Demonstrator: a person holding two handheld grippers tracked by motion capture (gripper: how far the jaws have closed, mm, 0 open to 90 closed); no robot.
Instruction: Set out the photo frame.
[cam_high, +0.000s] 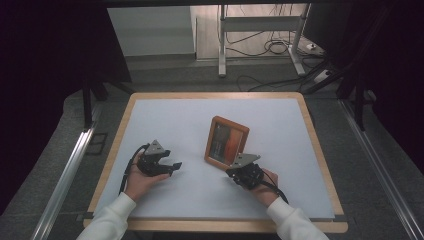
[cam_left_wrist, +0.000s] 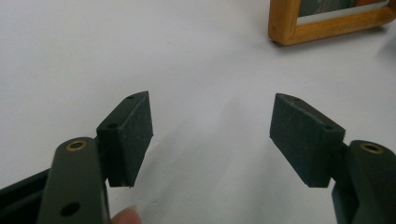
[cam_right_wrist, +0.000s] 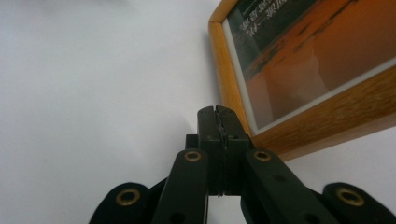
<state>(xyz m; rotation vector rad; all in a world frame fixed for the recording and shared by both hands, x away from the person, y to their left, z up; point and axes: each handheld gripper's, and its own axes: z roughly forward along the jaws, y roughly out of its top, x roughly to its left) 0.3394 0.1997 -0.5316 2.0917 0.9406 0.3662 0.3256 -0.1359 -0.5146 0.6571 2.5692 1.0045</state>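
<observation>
A wooden picture frame (cam_high: 226, 141) with an orange and dark picture lies flat on the white table top, right of the middle. My right gripper (cam_high: 233, 168) sits at the frame's near corner, jaws shut with nothing between them; in the right gripper view its closed tips (cam_right_wrist: 218, 113) are at the near-left corner of the frame (cam_right_wrist: 322, 84), and I cannot tell if they touch the wood. My left gripper (cam_high: 175, 165) rests low over the table at the left, jaws open and empty (cam_left_wrist: 211, 135), pointing toward the frame (cam_left_wrist: 327, 25) a short way off.
The white table surface (cam_high: 170, 120) has a wooden rim (cam_high: 120, 130). Beyond the table stand a metal desk leg frame (cam_high: 222, 40) and loose cables (cam_high: 272, 47) on the floor. Aluminium rails (cam_high: 65, 175) run along both sides.
</observation>
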